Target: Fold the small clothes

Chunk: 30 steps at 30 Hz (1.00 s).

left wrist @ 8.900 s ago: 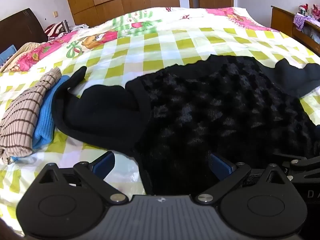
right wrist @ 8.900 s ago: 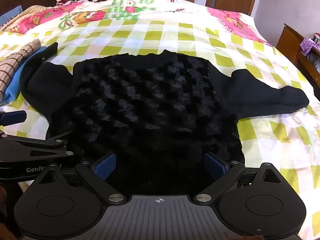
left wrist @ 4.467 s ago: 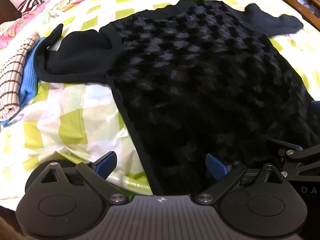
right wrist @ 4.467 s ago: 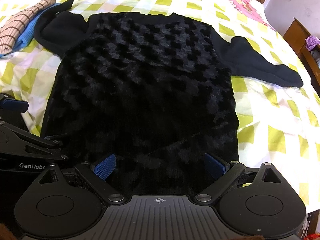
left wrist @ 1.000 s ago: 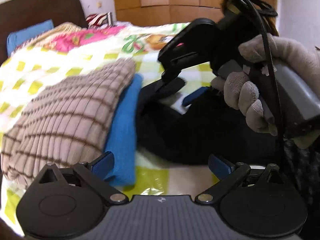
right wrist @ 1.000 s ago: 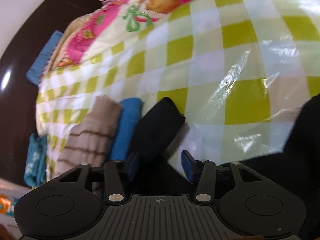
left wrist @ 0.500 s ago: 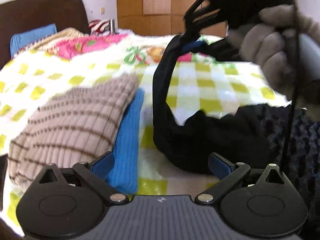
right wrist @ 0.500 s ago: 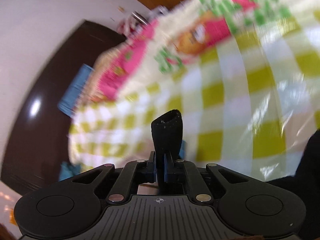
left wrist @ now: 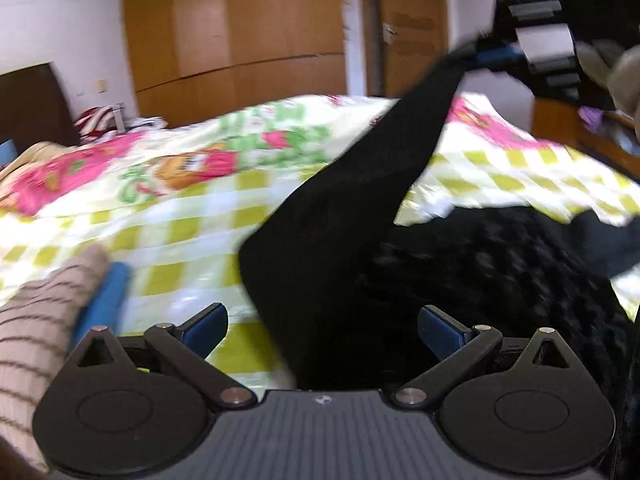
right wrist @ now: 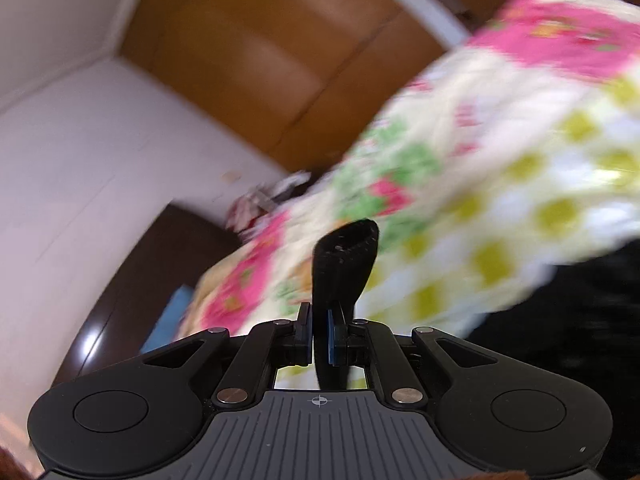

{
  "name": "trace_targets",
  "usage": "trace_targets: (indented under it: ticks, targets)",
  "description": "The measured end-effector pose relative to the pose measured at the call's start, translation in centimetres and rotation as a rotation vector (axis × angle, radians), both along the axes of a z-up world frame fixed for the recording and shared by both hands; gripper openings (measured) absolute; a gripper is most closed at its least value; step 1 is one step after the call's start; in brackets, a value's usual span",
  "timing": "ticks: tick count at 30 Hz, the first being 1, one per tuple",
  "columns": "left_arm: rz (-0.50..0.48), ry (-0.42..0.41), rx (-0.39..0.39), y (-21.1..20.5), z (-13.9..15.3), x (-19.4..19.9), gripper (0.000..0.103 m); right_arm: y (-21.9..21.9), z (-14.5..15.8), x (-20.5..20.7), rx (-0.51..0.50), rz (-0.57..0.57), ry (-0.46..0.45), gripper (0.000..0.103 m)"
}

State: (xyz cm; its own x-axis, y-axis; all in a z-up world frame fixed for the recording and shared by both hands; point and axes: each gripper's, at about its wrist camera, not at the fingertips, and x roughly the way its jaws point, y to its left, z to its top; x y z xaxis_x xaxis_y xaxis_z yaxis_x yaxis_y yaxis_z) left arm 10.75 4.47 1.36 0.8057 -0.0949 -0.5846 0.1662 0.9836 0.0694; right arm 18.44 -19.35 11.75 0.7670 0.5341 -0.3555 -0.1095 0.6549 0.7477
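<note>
A black sweater [left wrist: 500, 272] with a bumpy front lies on the checked bedspread [left wrist: 180, 220]. Its left sleeve [left wrist: 360, 184] is pulled up taut, high above the bed. My right gripper [right wrist: 320, 338] is shut on the sleeve's cuff [right wrist: 348, 256], which sticks out past the pads. In the left wrist view that right gripper [left wrist: 492, 54] shows at the upper right, held by a gloved hand. My left gripper [left wrist: 322, 326] hangs open low over the bed, with the base of the raised sleeve in front of it and nothing pressed between its pads.
A folded brown-striped garment [left wrist: 36, 320] lies on a folded blue one [left wrist: 104, 296] at the left. A wooden wardrobe [left wrist: 240, 32] and a door stand behind the bed. A dark headboard [right wrist: 132, 280] is at the left, a wooden cabinet [left wrist: 580, 132] at the right.
My right gripper closed on the sleeve's cuff, then lifted it and carried it to the right, over the sweater. My left gripper swung right, so the folded pile slid toward the left edge.
</note>
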Motion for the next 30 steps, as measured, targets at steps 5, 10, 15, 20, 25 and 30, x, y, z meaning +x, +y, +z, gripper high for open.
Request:
trace_targets:
  ticks: [5, 10, 15, 20, 25, 30]
  targets:
    - [-0.083, 0.048, 0.063, -5.2, -2.7, 1.9, 0.103, -7.1, -8.0, 0.9, -0.003, -0.151, 0.179, 0.007]
    - [-0.159, 0.129, 0.133, -8.5, -5.7, 3.5, 0.103, -10.0, -14.3, 1.6, -0.043, -0.202, 0.293, 0.008]
    - [-0.190, 0.156, 0.146, -10.1, -6.4, 3.2, 0.103, -10.7, -16.1, 1.8, -0.028, -0.145, 0.322, 0.013]
    - [-0.198, 0.104, 0.107, -10.7, -5.3, 3.2, 0.103, -11.1, -15.2, 1.3, 0.006, -0.136, 0.293, 0.022]
    - [-0.177, 0.108, 0.094, -11.1, -5.6, 4.1, 0.103, -10.9, -14.8, 0.9, -0.016, -0.200, 0.260, 0.013]
    - [-0.177, 0.137, 0.094, -11.1, -6.4, 4.6, 0.103, -10.5, -14.6, -0.1, -0.112, -0.241, 0.216, 0.012]
